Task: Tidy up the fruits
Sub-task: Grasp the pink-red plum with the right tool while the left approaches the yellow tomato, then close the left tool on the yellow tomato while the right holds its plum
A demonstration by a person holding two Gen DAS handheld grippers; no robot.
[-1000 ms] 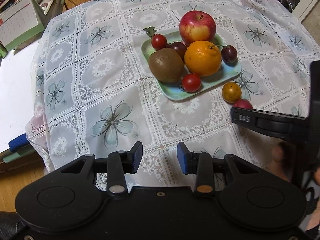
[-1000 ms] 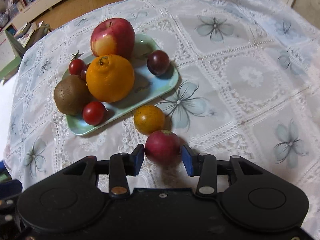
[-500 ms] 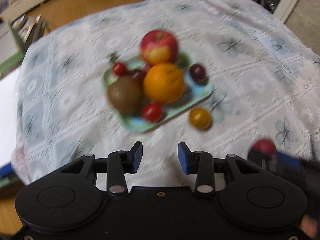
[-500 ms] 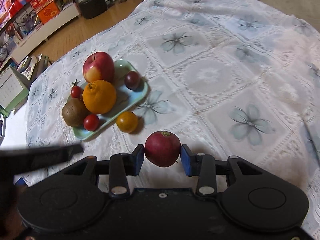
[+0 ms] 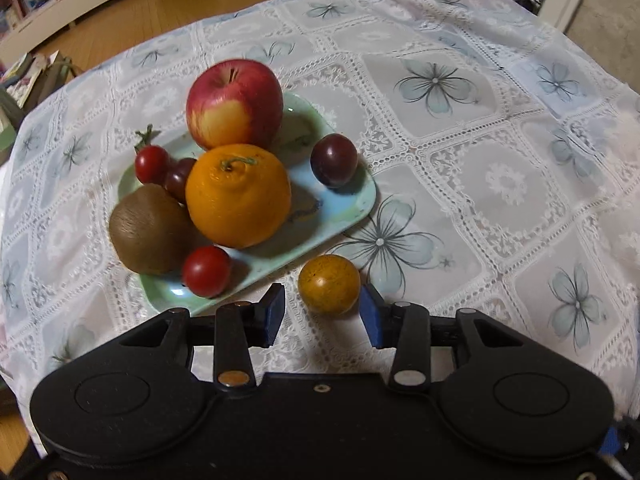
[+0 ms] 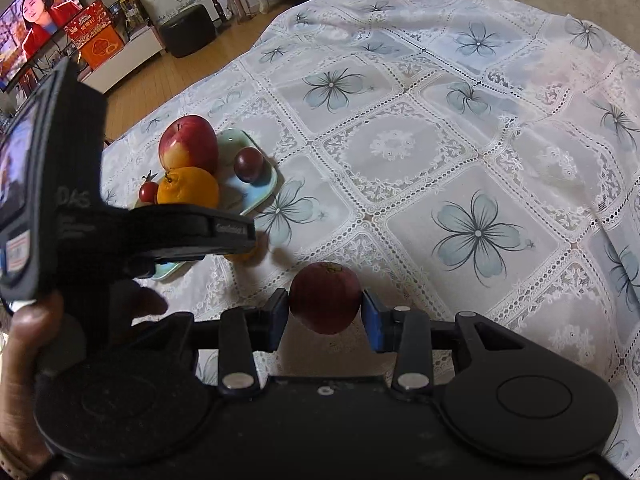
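In the left wrist view, the left gripper (image 5: 322, 316) fills the bottom of the frame, its two blue-padded jaws spread wide and holding nothing. A small round yellow-orange fruit (image 5: 329, 284) sits on the lace tablecloth (image 5: 500, 168) directly ahead of the gap, low in the centre of the frame, lying between the two pads with clear cloth showing on either side, so neither pad touches it. The fruit is round, with no long axis to line up against. Just above and to its left in the frame lies the pale green tray (image 5: 362, 204), carrying an apple (image 5: 234, 104), an orange (image 5: 238, 196), a kiwi (image 5: 146, 230), cherry tomatoes and a dark plum (image 5: 334, 159). In the right wrist view, the right gripper (image 6: 325, 316), at bottom centre, is clamped on a dark red fruit (image 6: 324, 298), both pads pressing its sides above the cloth. The left gripper's body crosses the left of that frame, held by a hand (image 6: 28, 332), and hides most of the yellow-orange fruit. The left gripper is plainly the nearer tool to that fruit; a short advance and a squeeze look like all it needs.
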